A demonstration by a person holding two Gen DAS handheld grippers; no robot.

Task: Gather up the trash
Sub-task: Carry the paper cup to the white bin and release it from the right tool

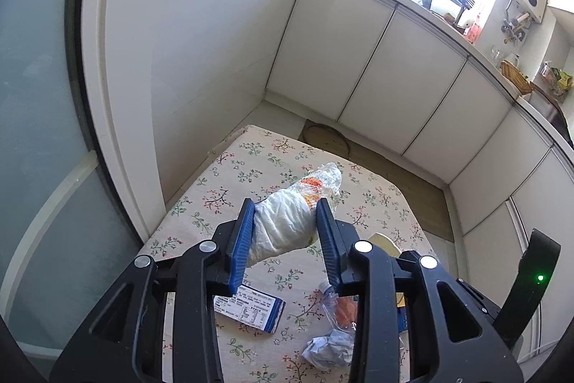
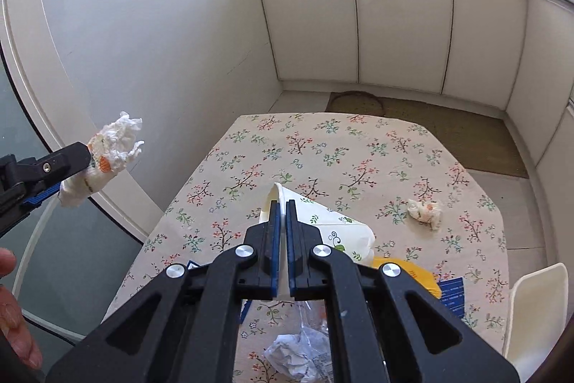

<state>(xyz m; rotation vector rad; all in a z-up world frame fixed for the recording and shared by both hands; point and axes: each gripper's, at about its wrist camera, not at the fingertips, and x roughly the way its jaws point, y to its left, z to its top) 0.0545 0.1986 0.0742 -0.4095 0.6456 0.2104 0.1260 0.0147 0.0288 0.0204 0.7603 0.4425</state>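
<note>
My left gripper is shut on a crumpled white tissue with orange print and holds it above the floral tablecloth. The right wrist view shows that gripper at the far left, off the table's edge, with the tissue sticking out of it. My right gripper is shut on the rim of a white paper cup with green print, lifted over the table. A second crumpled tissue lies on the cloth to the right.
Near the front edge lie a blue-and-white carton, a crushed plastic bottle, a crumpled paper ball and a yellow packet. A white chair stands at the right. White cabinets line the far wall. A hand shows at lower left.
</note>
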